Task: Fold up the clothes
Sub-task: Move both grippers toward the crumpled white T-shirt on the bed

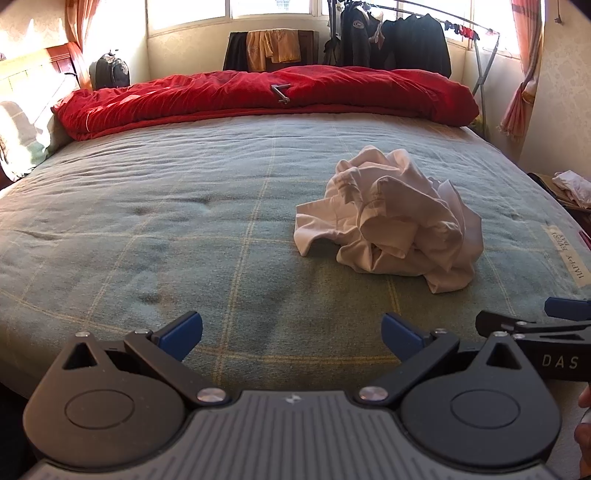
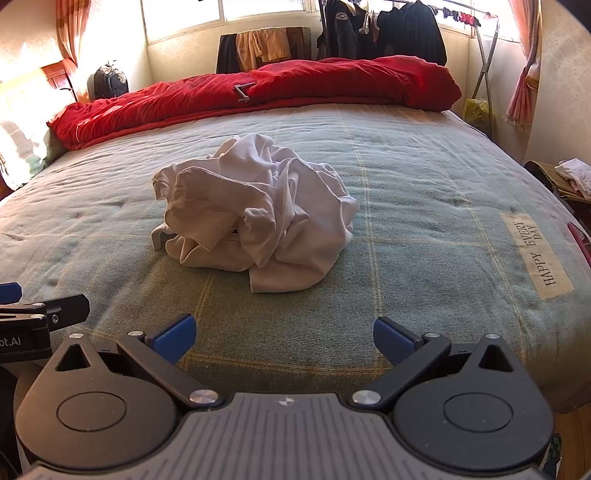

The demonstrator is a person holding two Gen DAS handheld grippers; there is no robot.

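White cloth, a crumpled garment [image 2: 255, 214], possibly a shirt, is heaped mid-bed [image 2: 424, 229]; left gripper [image 1: 291, 334] and right gripper [image 2: 282, 332] are held spread nearby, empty. Several layers could be pinched together.

Bright sun pours in from the windows [image 1: 229, 11] at 12 o'clock, glaring white; edges bend and darken.

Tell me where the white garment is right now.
The white garment lies crumpled on the green bedspread, ahead of both open grippers: right of centre in the left wrist view, left of centre in the right.
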